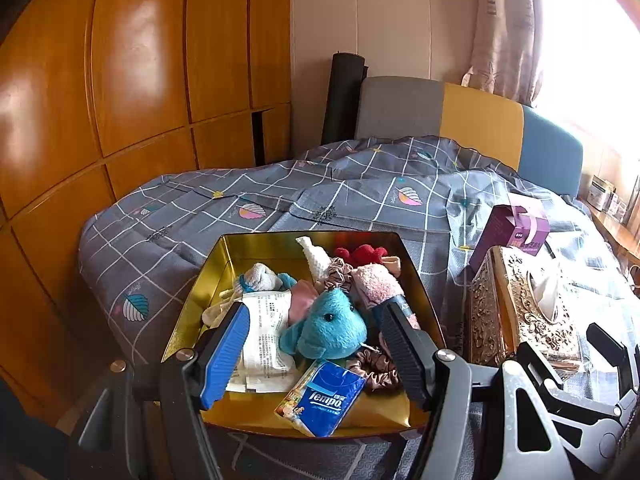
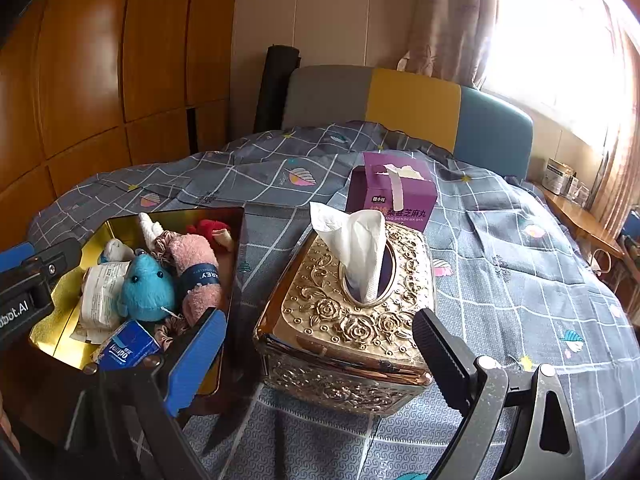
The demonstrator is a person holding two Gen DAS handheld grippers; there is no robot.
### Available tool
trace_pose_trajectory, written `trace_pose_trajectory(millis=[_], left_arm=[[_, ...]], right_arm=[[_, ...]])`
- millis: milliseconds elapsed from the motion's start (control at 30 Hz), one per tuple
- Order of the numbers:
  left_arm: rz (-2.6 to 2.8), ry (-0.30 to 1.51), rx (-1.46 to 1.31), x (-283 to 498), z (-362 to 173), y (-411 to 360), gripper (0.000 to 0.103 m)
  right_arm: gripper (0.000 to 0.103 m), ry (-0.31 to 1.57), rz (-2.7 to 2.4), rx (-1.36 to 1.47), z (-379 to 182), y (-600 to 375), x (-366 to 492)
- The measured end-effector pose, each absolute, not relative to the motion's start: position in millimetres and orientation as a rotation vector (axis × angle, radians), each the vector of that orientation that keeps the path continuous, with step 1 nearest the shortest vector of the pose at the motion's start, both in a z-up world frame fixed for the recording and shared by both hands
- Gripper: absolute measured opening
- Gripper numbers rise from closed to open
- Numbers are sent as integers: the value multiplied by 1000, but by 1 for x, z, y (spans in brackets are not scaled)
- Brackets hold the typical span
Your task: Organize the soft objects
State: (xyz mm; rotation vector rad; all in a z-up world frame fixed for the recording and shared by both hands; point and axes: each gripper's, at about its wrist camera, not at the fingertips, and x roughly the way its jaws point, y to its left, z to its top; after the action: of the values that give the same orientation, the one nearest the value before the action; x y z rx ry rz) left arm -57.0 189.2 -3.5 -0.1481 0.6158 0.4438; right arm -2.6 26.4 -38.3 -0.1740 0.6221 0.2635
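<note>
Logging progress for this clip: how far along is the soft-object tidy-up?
Mostly done, it seems: the blue plush, pink towel roll and scrunchies already lie in the gold tin. Both the left gripper and right gripper are open and empty. No loose soft items show on the bedspread.

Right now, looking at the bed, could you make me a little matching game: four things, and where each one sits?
Things:
1. blue plush toy
2. white tissue
3. purple box
4. Tempo pack

Places:
A. behind the ornate box
B. middle of the gold tin
C. near edge of the gold tin
D. poking out of the ornate box

Pairs: 1-B, 2-D, 3-A, 4-C
</note>
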Motion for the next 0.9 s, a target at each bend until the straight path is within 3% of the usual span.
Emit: trace_pose_trajectory(millis=[900], left_arm=[[419,630,-122,-57,-5,186,69]], right_arm=[[95,624,256,-187,-39,30,-4]])
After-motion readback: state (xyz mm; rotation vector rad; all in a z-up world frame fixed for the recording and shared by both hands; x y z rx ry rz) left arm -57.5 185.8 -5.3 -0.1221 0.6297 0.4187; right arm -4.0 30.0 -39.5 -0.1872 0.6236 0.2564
